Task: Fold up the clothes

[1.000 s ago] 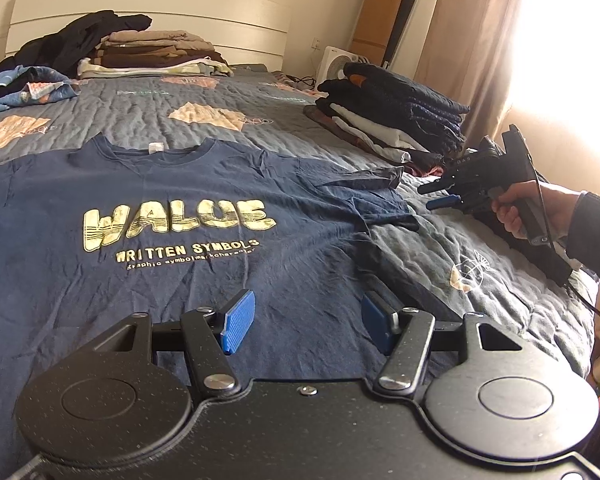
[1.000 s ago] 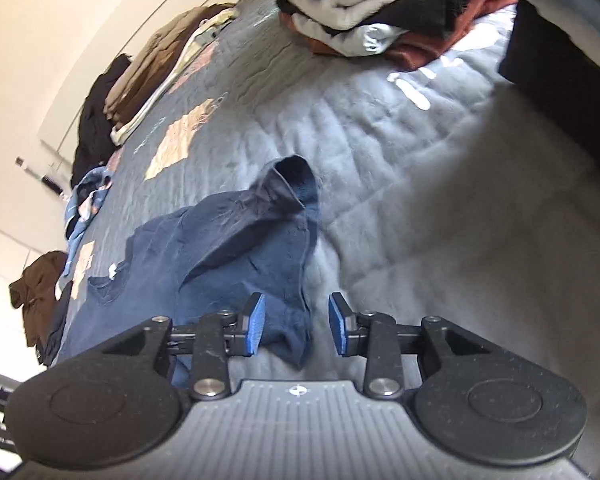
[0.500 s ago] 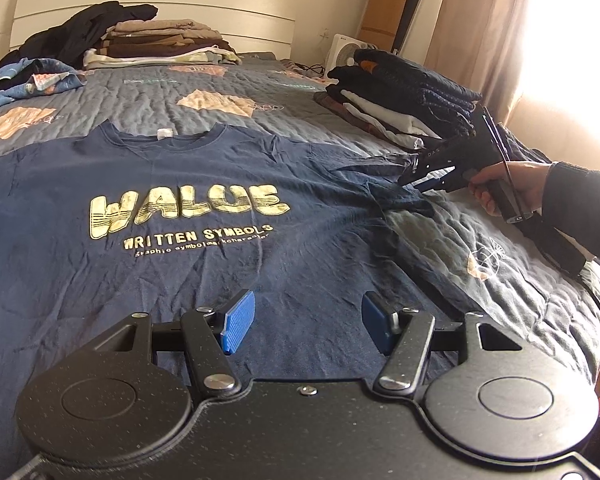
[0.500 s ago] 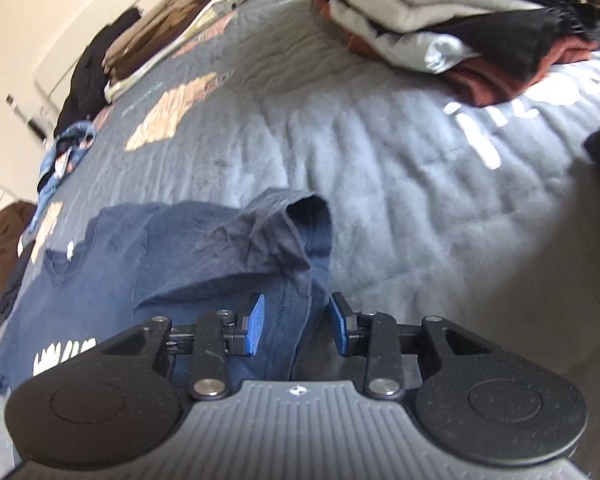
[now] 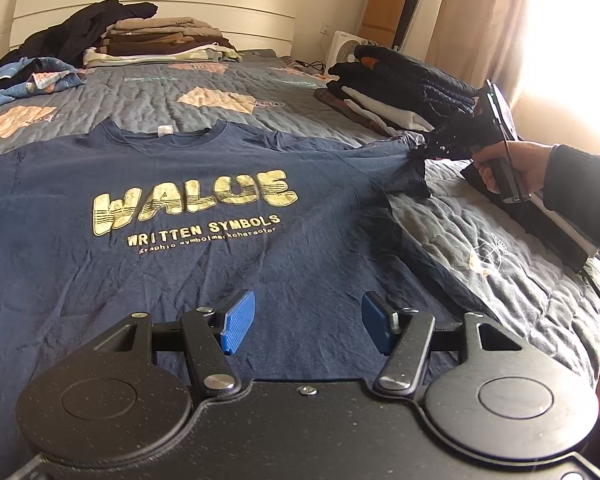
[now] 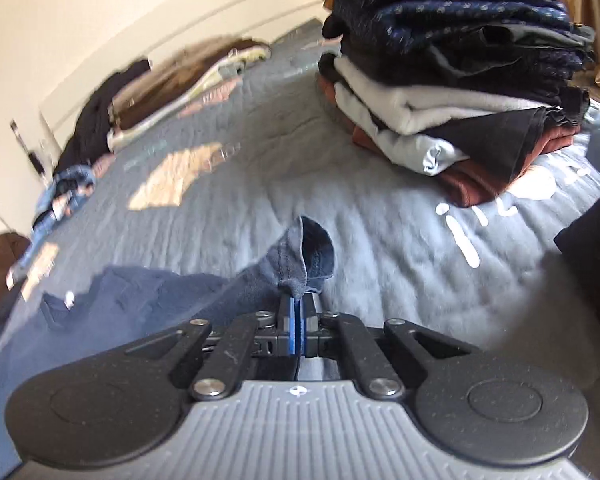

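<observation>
Bedding first: a quilted grey-blue bedspread fills both views, and on it we see a navy T-shirt lying face up across the centre and left of the left wrist frame, its gold "WALUE" print readable. We find one stack of folded clothes at the upper right of the right wrist frame, and a second, brown-toned pile by the white headboard at the upper left of the left wrist frame. At mid right there, a sleeved right hand grips the right gripper, whose blue pads are pressed together on the shirt's sleeve, lifting its cuff off the bedspread. Along the lower edge, the left gripper hovers over the shirt's lower part, fingers spread with nothing between them.
</observation>
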